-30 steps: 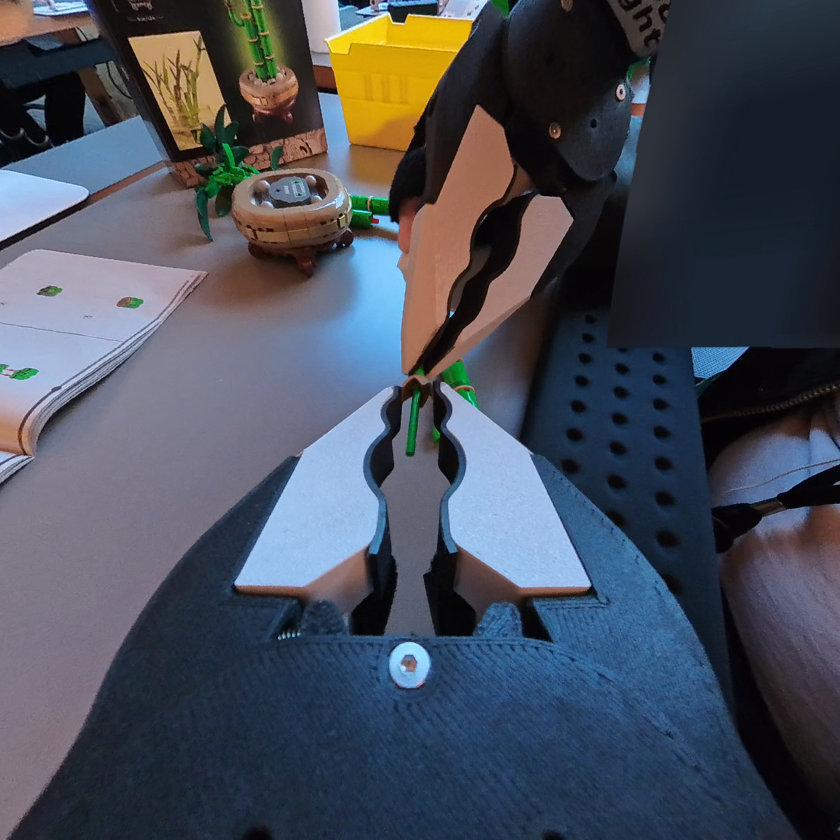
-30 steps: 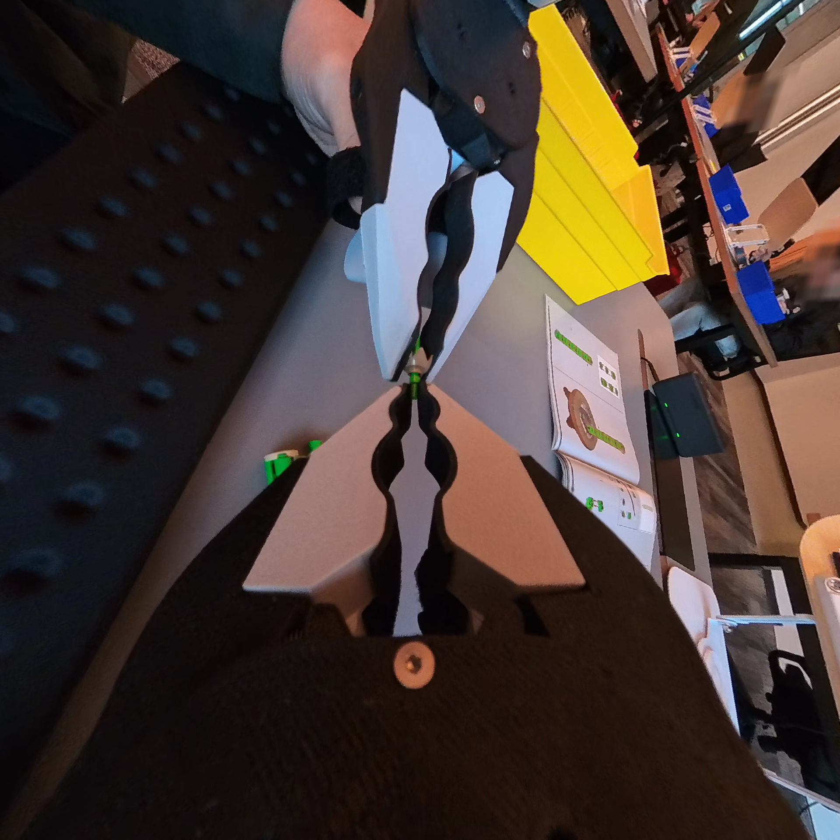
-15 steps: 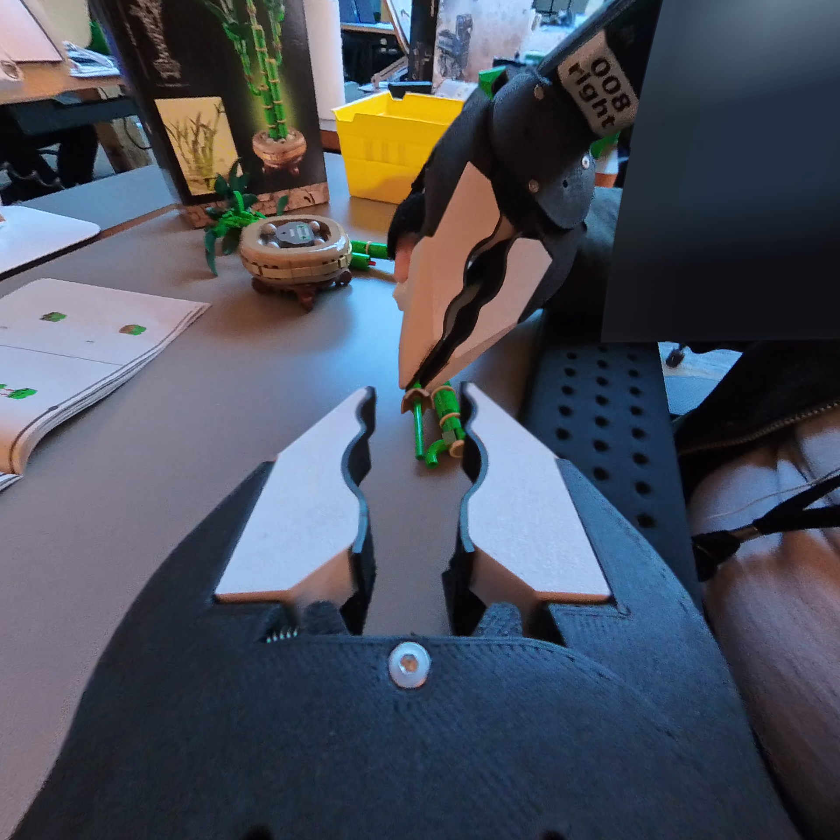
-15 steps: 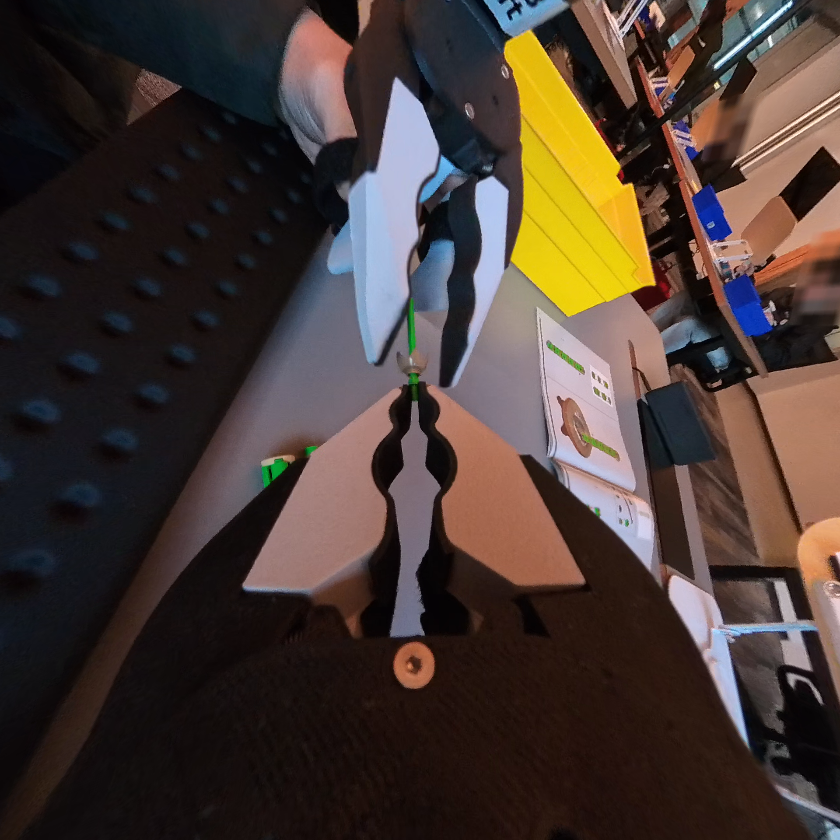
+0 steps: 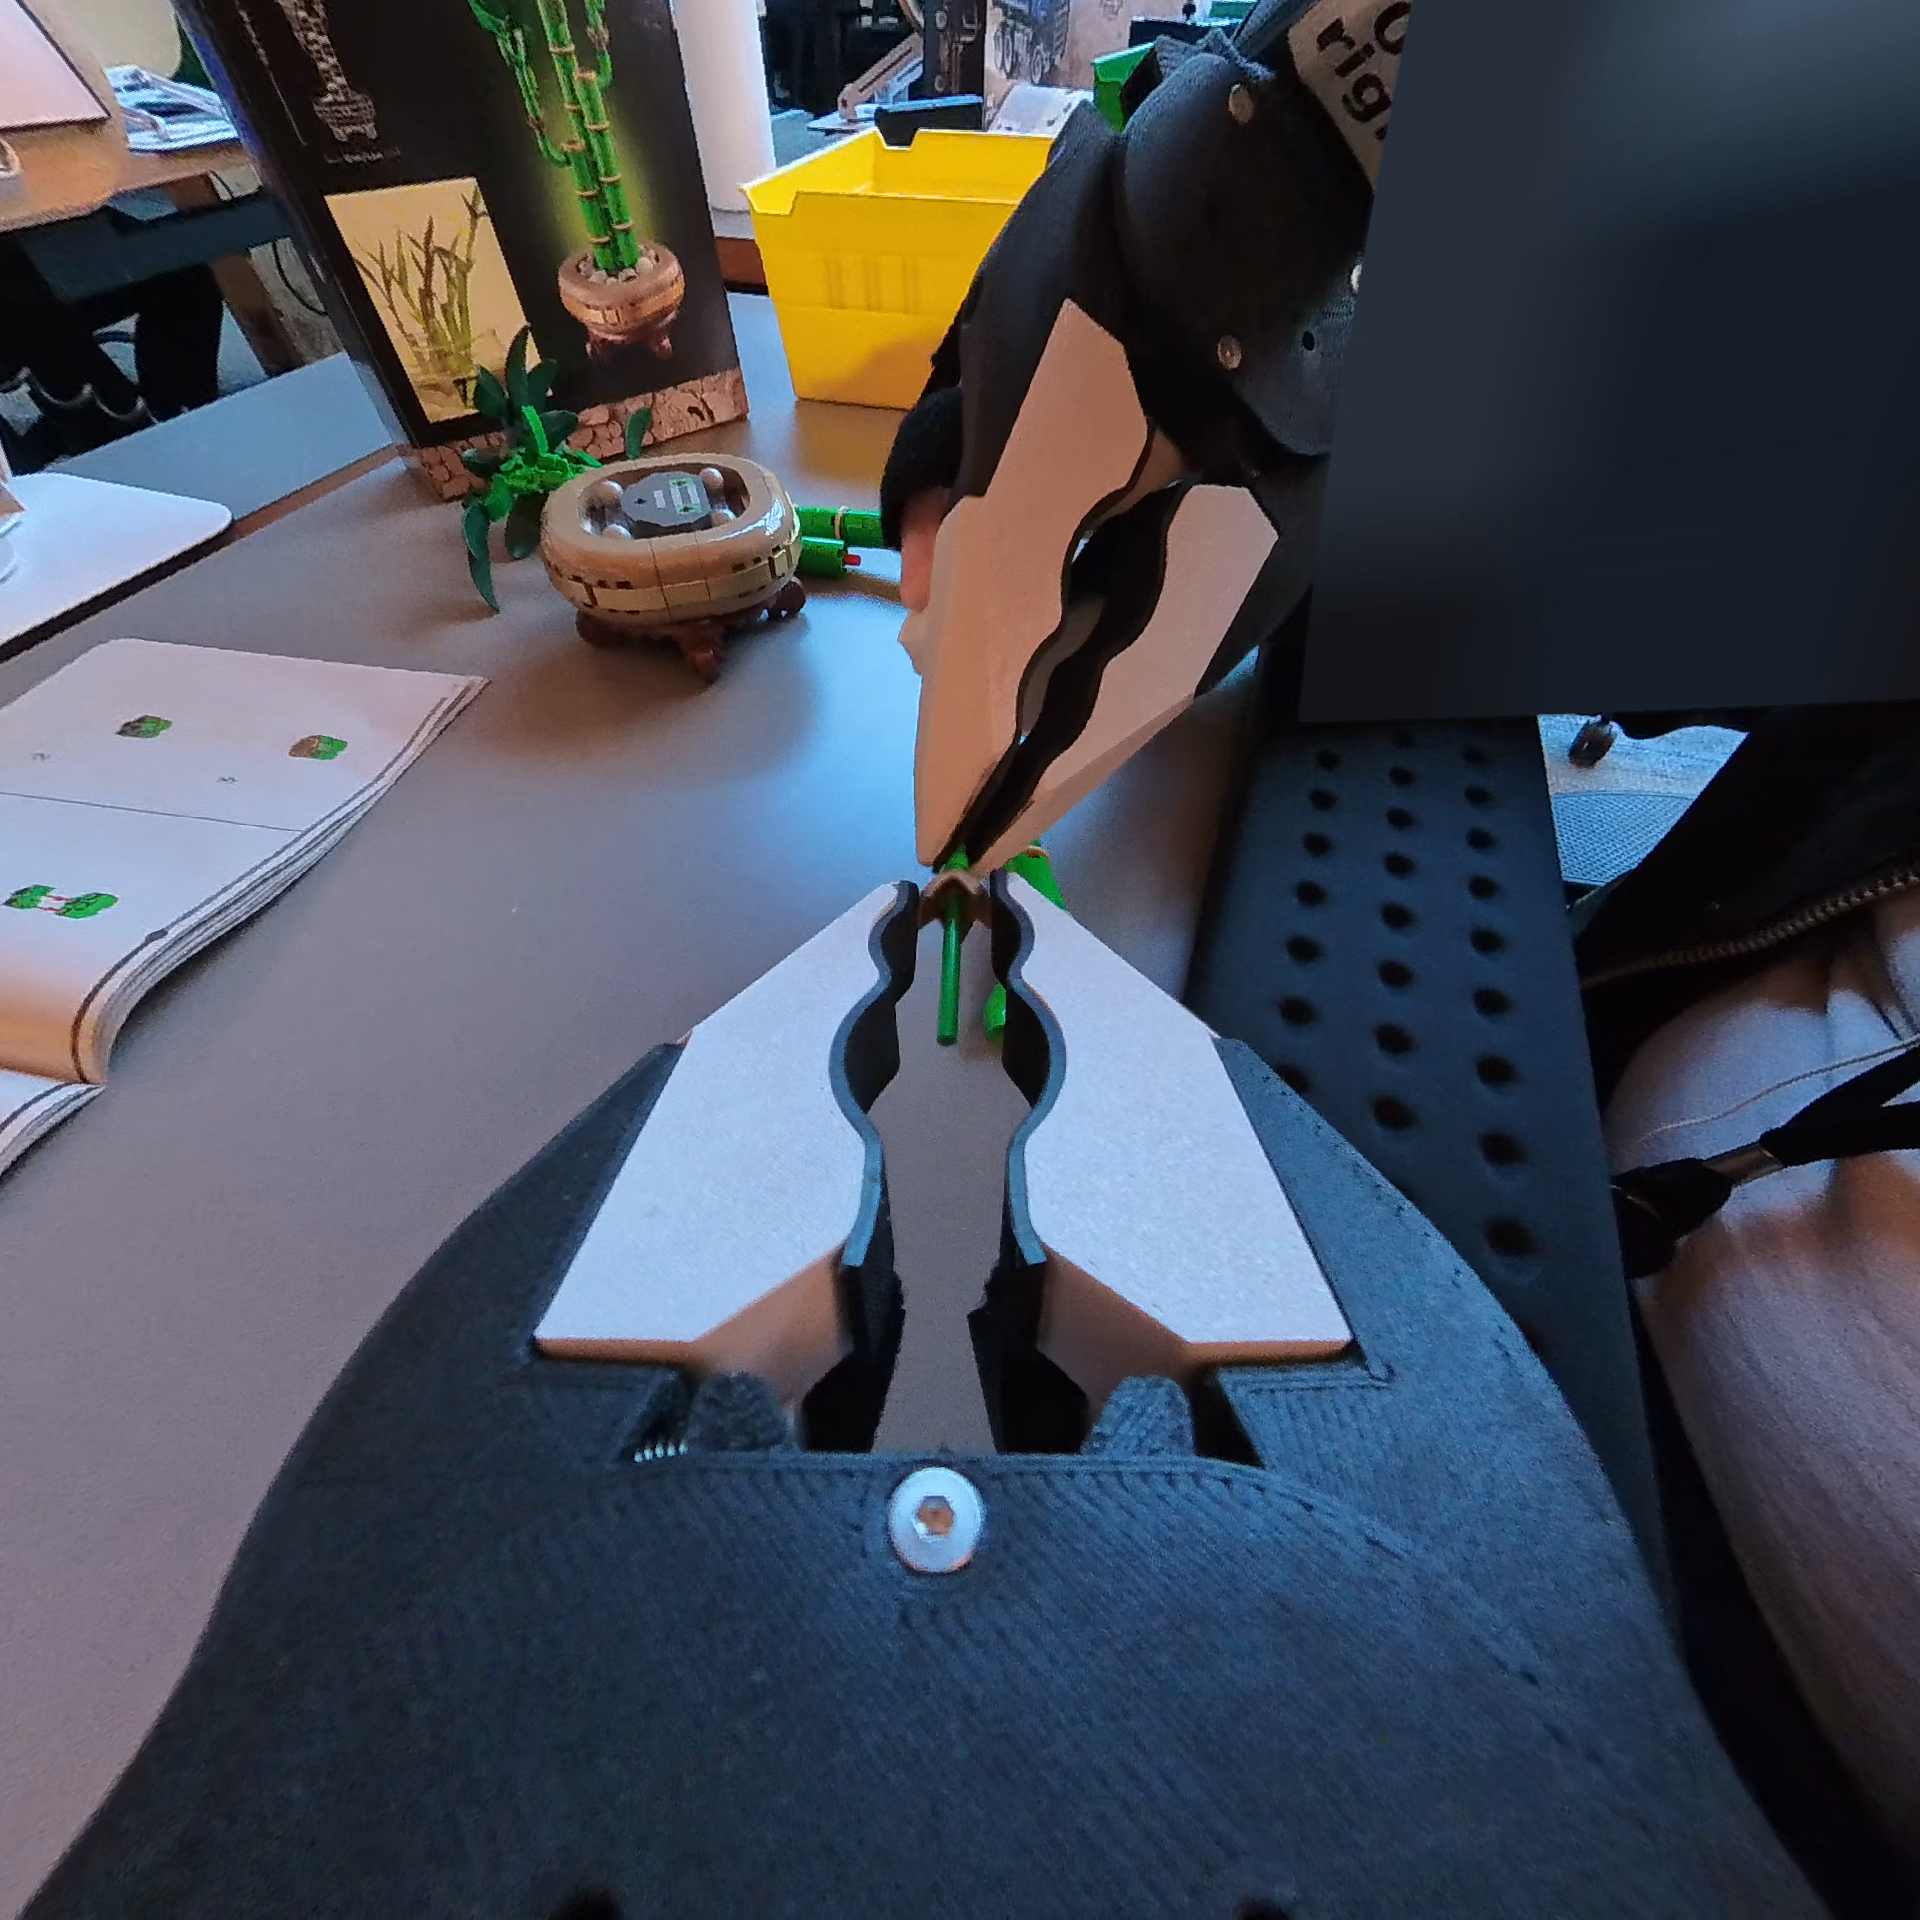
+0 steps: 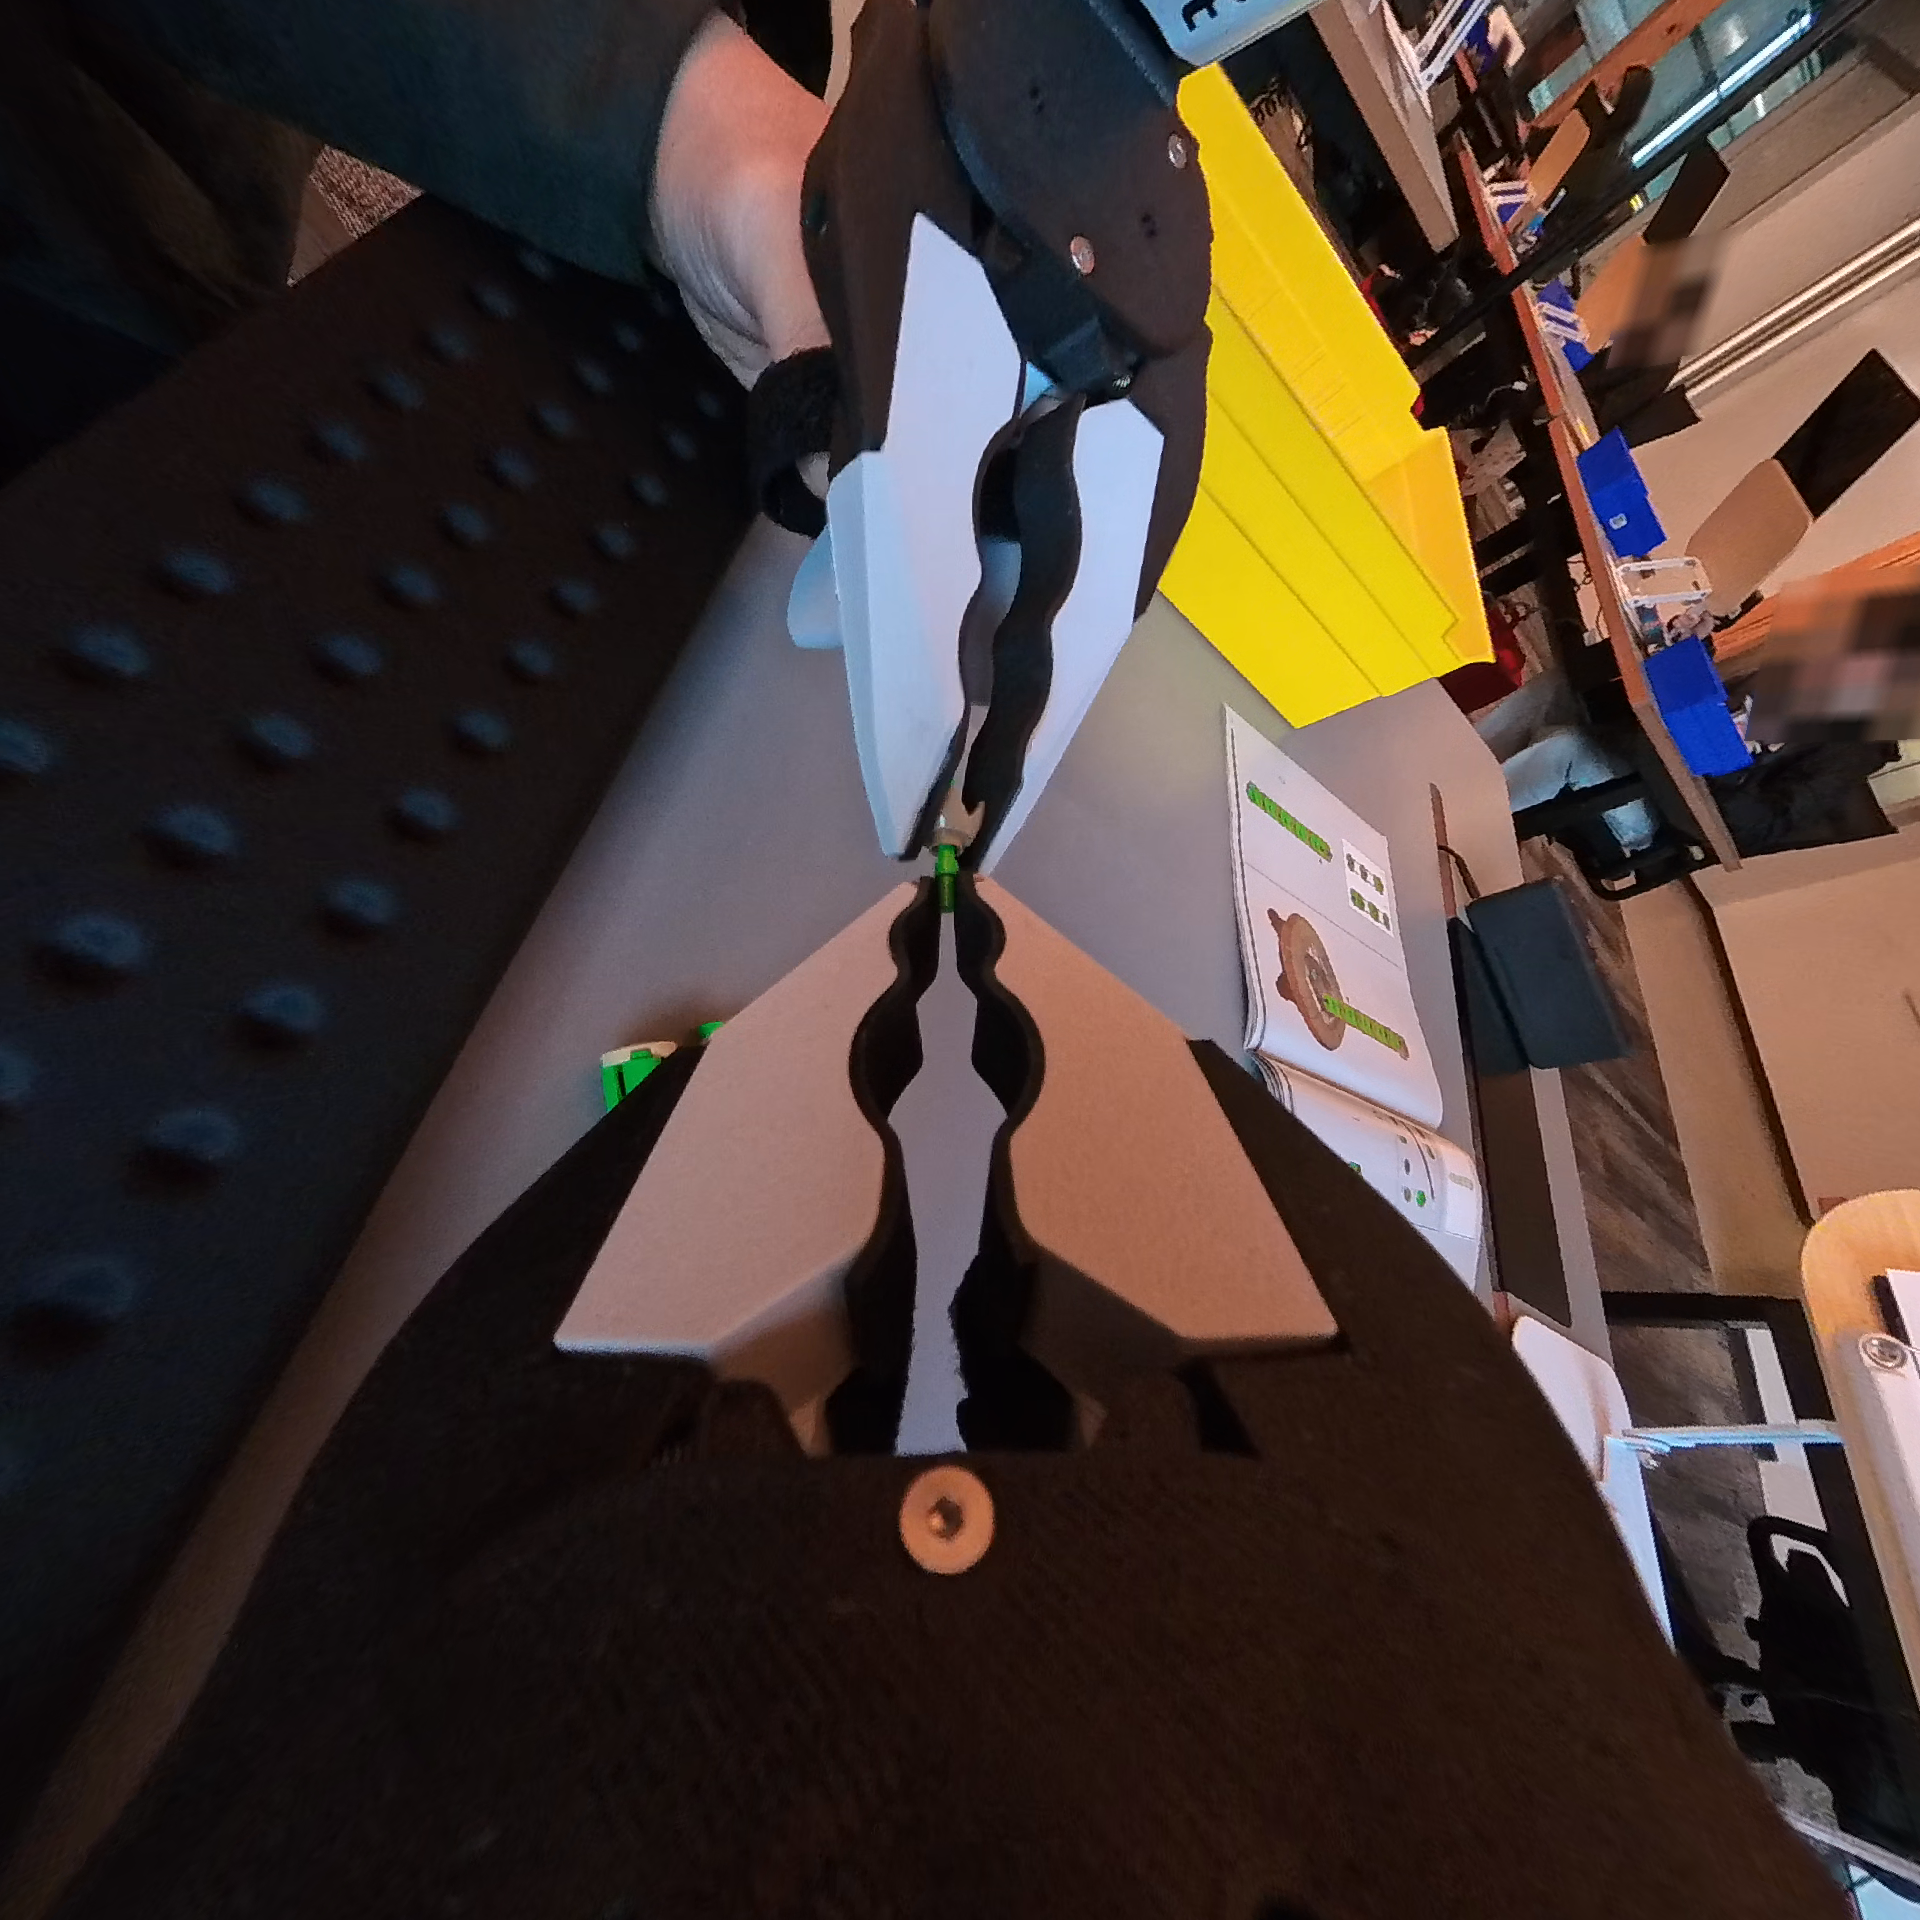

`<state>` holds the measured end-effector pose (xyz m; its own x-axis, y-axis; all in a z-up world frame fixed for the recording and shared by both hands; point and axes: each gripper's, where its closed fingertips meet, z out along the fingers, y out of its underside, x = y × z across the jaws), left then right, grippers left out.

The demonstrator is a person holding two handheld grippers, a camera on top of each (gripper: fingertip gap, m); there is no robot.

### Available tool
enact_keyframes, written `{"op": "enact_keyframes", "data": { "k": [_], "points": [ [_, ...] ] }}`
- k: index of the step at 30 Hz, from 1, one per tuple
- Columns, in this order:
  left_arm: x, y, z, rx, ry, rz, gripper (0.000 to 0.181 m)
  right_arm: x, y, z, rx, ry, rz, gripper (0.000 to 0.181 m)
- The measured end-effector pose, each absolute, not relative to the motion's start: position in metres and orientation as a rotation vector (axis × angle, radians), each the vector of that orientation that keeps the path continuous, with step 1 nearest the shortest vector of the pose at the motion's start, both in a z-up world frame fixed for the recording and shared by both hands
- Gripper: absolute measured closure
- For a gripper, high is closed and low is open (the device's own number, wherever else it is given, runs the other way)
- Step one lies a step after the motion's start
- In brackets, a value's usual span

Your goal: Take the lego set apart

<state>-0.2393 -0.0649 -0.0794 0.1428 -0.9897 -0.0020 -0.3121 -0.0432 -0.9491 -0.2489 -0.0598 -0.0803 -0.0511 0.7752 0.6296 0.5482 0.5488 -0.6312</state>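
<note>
Left tongs (image 5: 954, 902) are pinching shut on a small tan collar piece (image 5: 948, 891) threaded on a thin green rod (image 5: 948, 971), w/ the rod's free end lying back between the fingers. Right tongs (image 6: 943, 883) are meeting them tip to tip, clamping the rod's other end. All this is hanging just above the grey surface (image 5: 540, 935). The tan lego pot (image 5: 670, 551) is sitting farther back, well apart.

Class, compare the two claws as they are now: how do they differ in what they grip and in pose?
The left claw pinches the small tan collar piece; the right claw pinches the thin green rod by its end. The left claw reaches in low and nearly level; the right claw points steeply down. Both are shut, tip to tip, above the grey table.
</note>
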Motion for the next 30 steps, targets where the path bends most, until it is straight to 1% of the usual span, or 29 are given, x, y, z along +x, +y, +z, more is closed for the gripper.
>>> {"op": "enact_keyframes", "data": {
  "k": [14, 16, 17, 20, 24, 30],
  "points": [
    [-0.243, -0.062, -0.073, -1.514, 1.256, -0.992, 0.168, -0.244, -0.056, -0.074, -1.114, -1.681, 0.278, 0.180],
    [-0.242, -0.061, -0.069, -1.523, 1.210, -1.055, 0.150, -0.246, -0.054, -0.072, -1.089, -1.661, 0.249, 0.179],
    [-0.241, -0.063, -0.066, -1.521, 1.201, -1.094, 0.152, -0.248, -0.056, -0.071, -1.075, -1.663, 0.242, 0.180],
    [-0.241, -0.065, -0.066, -1.505, 1.227, -1.083, 0.170, -0.254, -0.060, -0.071, -1.040, -1.681, 0.195, 0.179],
    [-0.241, -0.064, -0.074, -1.474, 1.280, -0.947, 0.169, -0.253, -0.060, -0.076, -1.036, -1.709, 0.134, 0.179],
    [-0.241, -0.066, -0.076, -1.481, 1.317, -0.935, 0.170, -0.252, -0.061, -0.077, -1.042, -1.724, 0.151, 0.179]
  ]
}}
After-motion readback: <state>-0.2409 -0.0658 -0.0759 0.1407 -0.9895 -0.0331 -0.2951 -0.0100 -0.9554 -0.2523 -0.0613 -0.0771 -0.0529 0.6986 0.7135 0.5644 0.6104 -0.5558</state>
